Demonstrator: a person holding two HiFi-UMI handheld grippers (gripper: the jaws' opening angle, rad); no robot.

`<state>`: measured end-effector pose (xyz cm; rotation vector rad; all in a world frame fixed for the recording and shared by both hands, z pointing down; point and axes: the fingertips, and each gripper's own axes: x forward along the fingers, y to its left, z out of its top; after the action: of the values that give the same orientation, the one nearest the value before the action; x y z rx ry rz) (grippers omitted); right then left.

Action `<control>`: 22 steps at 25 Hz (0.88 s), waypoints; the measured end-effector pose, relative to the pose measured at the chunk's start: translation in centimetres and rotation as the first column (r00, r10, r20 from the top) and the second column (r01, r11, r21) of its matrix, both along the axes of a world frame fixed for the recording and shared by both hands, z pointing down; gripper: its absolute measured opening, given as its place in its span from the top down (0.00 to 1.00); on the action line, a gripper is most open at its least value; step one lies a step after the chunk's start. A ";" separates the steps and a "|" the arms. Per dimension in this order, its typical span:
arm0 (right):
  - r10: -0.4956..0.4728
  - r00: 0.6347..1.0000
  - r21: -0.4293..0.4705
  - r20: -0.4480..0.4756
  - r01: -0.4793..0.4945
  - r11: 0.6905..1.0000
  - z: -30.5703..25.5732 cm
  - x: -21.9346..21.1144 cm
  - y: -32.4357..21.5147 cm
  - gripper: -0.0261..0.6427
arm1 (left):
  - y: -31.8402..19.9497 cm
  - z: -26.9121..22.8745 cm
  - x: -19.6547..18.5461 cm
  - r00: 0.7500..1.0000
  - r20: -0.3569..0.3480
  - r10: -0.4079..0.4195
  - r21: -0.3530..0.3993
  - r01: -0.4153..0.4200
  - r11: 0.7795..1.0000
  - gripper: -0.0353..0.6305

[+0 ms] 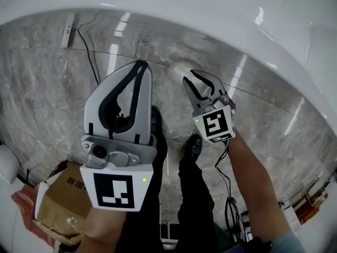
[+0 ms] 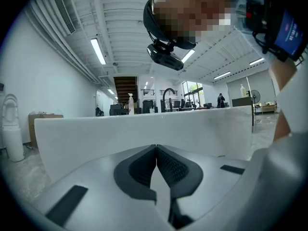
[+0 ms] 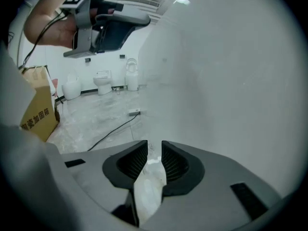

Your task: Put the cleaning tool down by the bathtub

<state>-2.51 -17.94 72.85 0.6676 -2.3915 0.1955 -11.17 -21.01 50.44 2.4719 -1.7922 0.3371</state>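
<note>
Nearest the head camera, the left gripper has its dark-padded fingers pressed tip to tip on nothing. Just right of it, the right gripper holds its fingers slightly apart, also empty. Lower down, a brown cardboard box is cut off at the lower left edge. Farther off, on the grey marble-patterned floor, a pale rounded lump, apparently the cleaning tool, lies close beside the glossy white bathtub. The right gripper partly covers it, and it is too blurred to tell its kind.
</note>
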 end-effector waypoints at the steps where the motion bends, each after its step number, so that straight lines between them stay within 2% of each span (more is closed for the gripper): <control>1: 0.012 1.000 0.024 0.023 -0.013 1.000 -1.7 -0.1 -0.2 0.80 | 0.1 -0.8 0.3 1.000 0.000 -0.001 0.003 0.001 1.000 0.92; 5: 0.091 0.984 0.102 0.153 -0.107 0.989 -10.2 0.0 -0.6 0.86 | 0.4 -4.1 1.6 1.000 -0.010 0.006 0.020 -0.006 1.000 0.92; 8: 0.207 0.940 0.100 0.273 -0.242 0.965 -17.5 0.4 -0.4 0.93 | 1.1 -6.5 2.0 1.000 -0.019 -0.002 0.022 0.002 1.000 0.92; 11: 0.260 0.912 0.125 0.317 -0.312 0.942 -23.7 1.6 -0.1 0.94 | 1.4 -9.7 2.9 1.000 -0.029 0.004 0.048 -0.003 0.999 0.92; 15: 0.260 0.888 0.202 0.379 -0.354 0.913 -31.0 2.7 -0.4 0.94 | 2.0 -14.2 4.2 0.999 -0.036 0.023 0.090 -0.019 0.996 0.92; 22: 0.291 0.861 0.258 0.416 -0.419 0.871 -36.7 3.8 -1.5 0.94 | 2.7 -18.6 4.8 0.999 -0.044 0.020 0.132 -0.014 0.991 0.92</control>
<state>1.26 -19.40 36.15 1.3557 -2.6607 0.0615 -6.39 -18.31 31.87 2.5607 -1.8328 0.1666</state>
